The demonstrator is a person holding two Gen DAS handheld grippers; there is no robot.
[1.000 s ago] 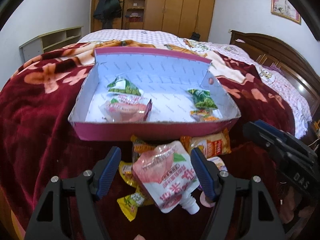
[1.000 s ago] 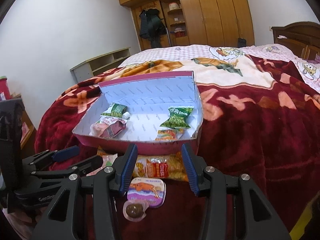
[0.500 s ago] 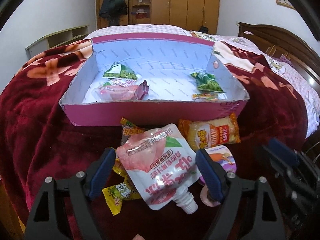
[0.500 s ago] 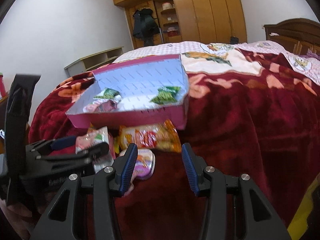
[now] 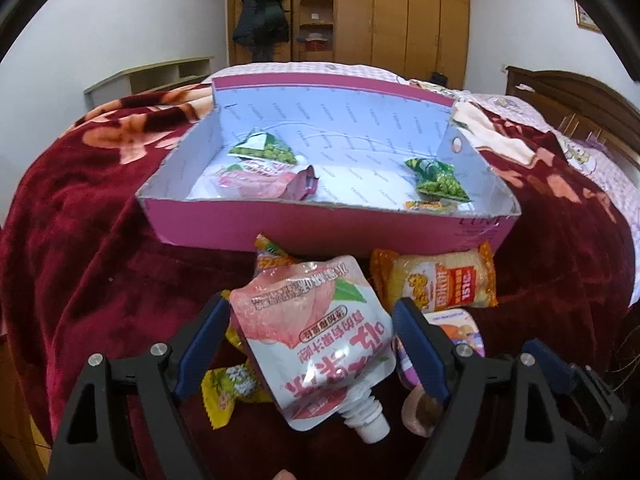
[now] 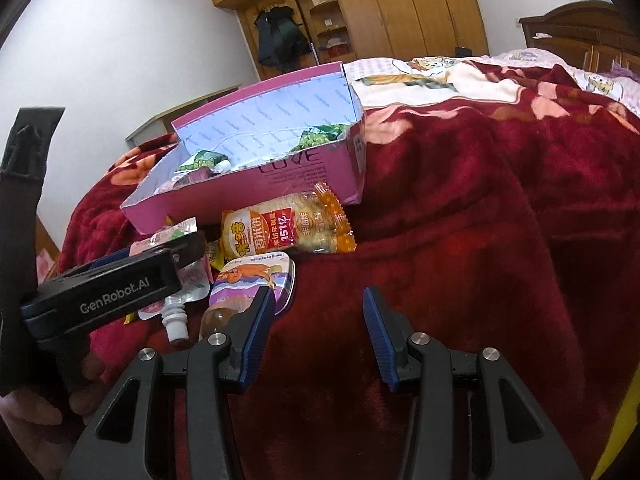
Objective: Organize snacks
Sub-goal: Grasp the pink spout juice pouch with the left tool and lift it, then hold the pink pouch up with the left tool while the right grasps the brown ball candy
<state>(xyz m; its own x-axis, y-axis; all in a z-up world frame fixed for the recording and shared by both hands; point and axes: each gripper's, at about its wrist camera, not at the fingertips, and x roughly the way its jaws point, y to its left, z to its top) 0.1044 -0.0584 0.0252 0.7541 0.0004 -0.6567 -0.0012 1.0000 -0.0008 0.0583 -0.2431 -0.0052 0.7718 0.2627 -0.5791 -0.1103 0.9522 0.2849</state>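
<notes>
Between left gripper [image 5: 310,354] jaws, peach pouch [image 5: 316,344], spout nearest camera

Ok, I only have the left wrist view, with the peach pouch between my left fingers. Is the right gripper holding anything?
Observer: No. The right gripper is open, with only the red blanket showing between its fingers.
Operator: Where does it sit relative to the purple-lidded cup?
Observer: The cup lies by the finger on the picture's left, outside the jaws rather than between them.
Operator: Any more snacks to the right of the rice cracker pack?
Observer: None that I can see. Right of the rice cracker pack there is only blanket.
</notes>
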